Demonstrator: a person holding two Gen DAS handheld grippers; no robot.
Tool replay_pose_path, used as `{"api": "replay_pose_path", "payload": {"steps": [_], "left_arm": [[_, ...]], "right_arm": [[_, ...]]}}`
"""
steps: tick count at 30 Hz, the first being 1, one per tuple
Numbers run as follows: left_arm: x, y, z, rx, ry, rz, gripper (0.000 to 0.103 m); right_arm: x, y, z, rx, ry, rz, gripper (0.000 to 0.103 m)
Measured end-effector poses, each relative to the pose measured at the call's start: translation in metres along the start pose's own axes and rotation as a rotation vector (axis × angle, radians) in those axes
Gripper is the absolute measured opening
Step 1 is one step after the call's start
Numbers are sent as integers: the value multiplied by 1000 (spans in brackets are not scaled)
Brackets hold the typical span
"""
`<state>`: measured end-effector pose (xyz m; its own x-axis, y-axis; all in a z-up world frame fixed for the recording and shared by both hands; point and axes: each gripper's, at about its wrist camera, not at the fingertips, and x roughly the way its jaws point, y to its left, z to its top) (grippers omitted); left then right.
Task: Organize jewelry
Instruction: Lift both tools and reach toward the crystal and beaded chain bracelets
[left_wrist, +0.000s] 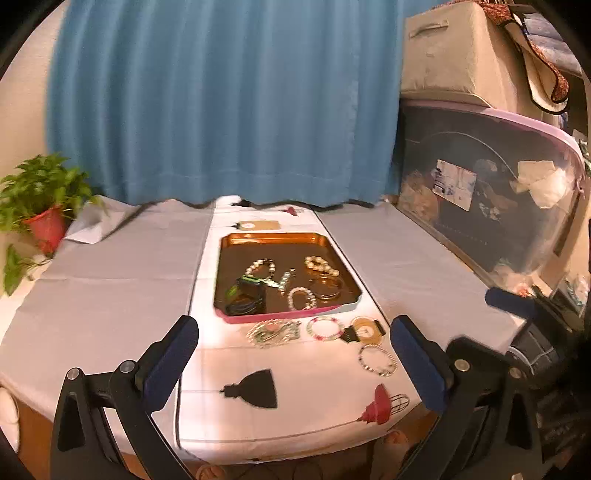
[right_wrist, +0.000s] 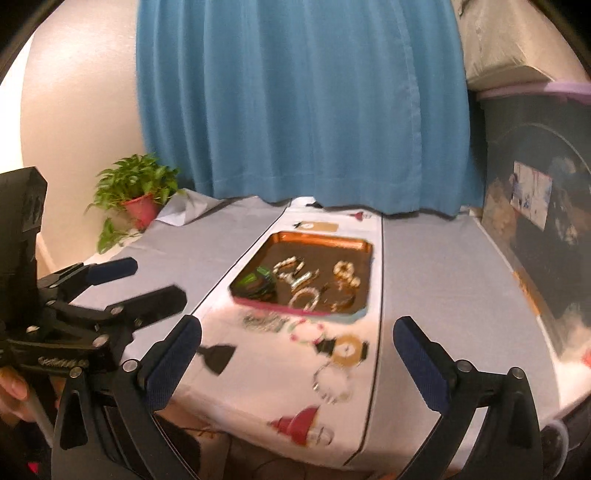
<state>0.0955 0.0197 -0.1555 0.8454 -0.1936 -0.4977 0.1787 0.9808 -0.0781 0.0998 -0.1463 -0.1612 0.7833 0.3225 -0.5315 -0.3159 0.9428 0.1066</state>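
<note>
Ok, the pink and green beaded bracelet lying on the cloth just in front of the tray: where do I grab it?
The beaded bracelet lies flat as an open ring. Come straight down with the left gripper, one finger inside the loop, one outside, pinching the near-left rim. That side is bare cloth; the right rim looks close to the printed gold disc, and the tray crowds the far side.

Left gripper (left_wrist: 293, 354) and right gripper (right_wrist: 297, 354) hover, jaws spread, empty.

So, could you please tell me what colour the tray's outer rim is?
Pink along the tray near edge, with a coppery-orange inside wall; the left wrist view shows it best.
</note>
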Motion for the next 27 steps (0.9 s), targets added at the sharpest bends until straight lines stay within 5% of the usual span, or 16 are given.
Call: {"api": "replay_pose_path", "payload": {"steps": [5, 9, 13, 17, 18, 21, 25, 27], "left_arm": [[-2, -1, -23, 17, 34, 3, 103], [7, 6, -38, -24, 86, -100, 103], [29, 11, -49, -39, 156, -68, 103], [53, 23, -59, -20, 160, -51, 103], [59, 28, -61, -21, 150, -49, 103], [85, 42, -69, -45, 152, -30, 97], [126, 55, -75, -93, 224, -48, 65], [137, 57, -71, -77, 224, -46, 62]], "right_arm": [[-9, 10, -35, -16, -18, 29, 103], [1, 8, -48, -27, -1, 9, 103], [22, -8, -58, -11, 60, 1, 103], [36, -27, -69, -29, 24, 10, 103], [42, -31, -73, -43, 22, -10, 100], [58, -32, -83, -144, 9, -120, 70], [92, -53, -91, -65, 88, -43, 61], [100, -61, -89, -29, 82, -29, 57]]}}
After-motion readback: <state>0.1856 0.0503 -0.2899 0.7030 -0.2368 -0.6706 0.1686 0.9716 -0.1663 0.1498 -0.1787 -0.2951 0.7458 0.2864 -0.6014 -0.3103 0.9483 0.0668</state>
